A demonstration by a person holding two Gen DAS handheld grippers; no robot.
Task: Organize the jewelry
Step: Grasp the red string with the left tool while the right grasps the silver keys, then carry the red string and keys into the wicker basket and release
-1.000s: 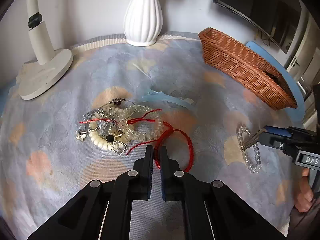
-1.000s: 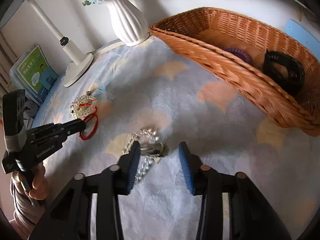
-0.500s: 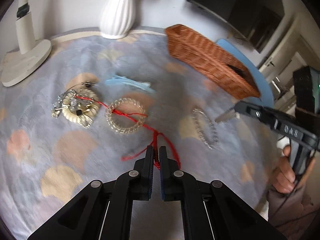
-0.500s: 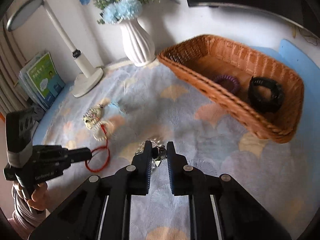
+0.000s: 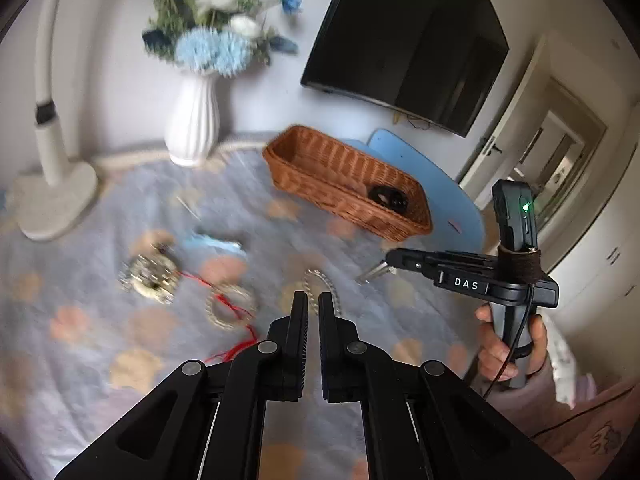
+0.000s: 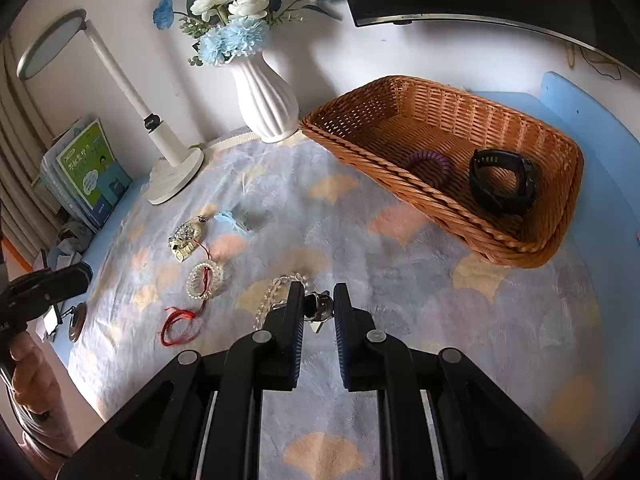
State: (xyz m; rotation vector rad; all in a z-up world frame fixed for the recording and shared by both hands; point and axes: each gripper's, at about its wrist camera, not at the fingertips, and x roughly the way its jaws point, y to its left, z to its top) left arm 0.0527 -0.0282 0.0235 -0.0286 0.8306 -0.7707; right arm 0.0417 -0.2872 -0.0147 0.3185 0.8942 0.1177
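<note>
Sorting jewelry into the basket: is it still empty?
Not empty. The basket already holds a purple ring-shaped band and a black watch.

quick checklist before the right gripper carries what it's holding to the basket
1. Right gripper pinching the small silver metal piece: ok.
2. Silver piece free of the clear bead bracelet on the cloth just beside it: cannot tell.
3. Bare floor in the brown woven wicker basket, beside the purple coil band and black watch strap: ok.
4. Cloth between gripper and basket free of jewelry: ok.
5. Left gripper shut with nothing in it, off to the side; the red cord bracelet lies on the cloth: ok.
</note>
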